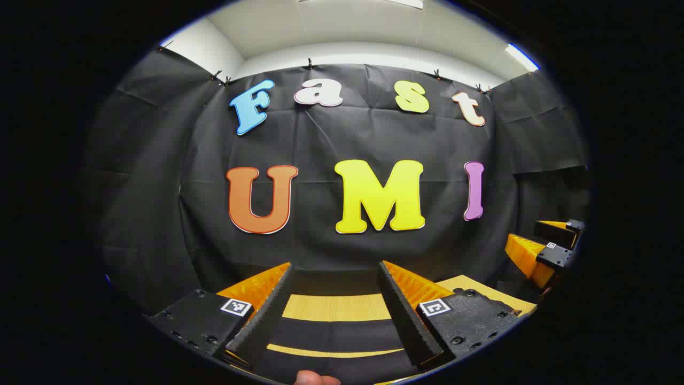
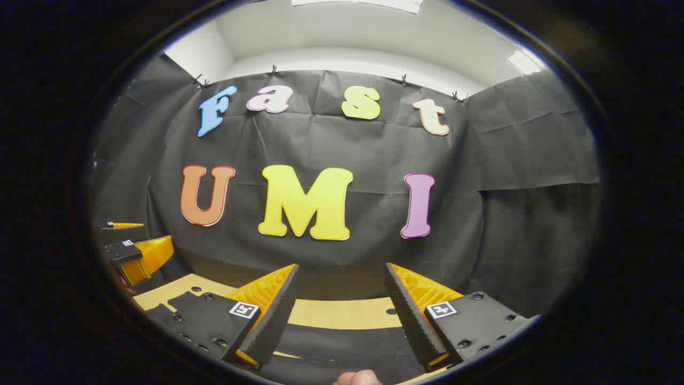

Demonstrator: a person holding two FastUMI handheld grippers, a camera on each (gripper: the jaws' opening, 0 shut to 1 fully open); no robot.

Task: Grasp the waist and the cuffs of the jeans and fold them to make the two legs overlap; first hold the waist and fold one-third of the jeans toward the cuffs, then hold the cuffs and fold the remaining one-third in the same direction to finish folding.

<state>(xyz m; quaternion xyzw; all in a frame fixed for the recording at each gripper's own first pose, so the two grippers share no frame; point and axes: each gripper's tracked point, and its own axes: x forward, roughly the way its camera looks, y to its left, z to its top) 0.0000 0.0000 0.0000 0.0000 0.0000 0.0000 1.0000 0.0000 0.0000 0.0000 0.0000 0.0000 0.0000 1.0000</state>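
Observation:
My left gripper (image 1: 335, 267) is open, its black-padded orange fingers pointing at the booth wall with nothing between them. Below it a dark cloth (image 1: 336, 334), apparently the jeans, lies across the wooden table (image 1: 334, 307); its shape is hard to tell. My right gripper (image 2: 342, 267) is also open and holds nothing, over the same dark cloth (image 2: 342, 345) on the table (image 2: 342, 313). Each gripper shows beside the other: the right gripper (image 1: 539, 240) at the right edge of the left gripper view, the left gripper (image 2: 136, 240) at the left edge of the right gripper view.
The black booth wall (image 1: 342, 246) stands close behind the table's far edge. A fingertip of the person's hand (image 1: 315, 378) shows at the bottom of the left gripper view, and another fingertip (image 2: 358, 377) at the bottom of the right gripper view.

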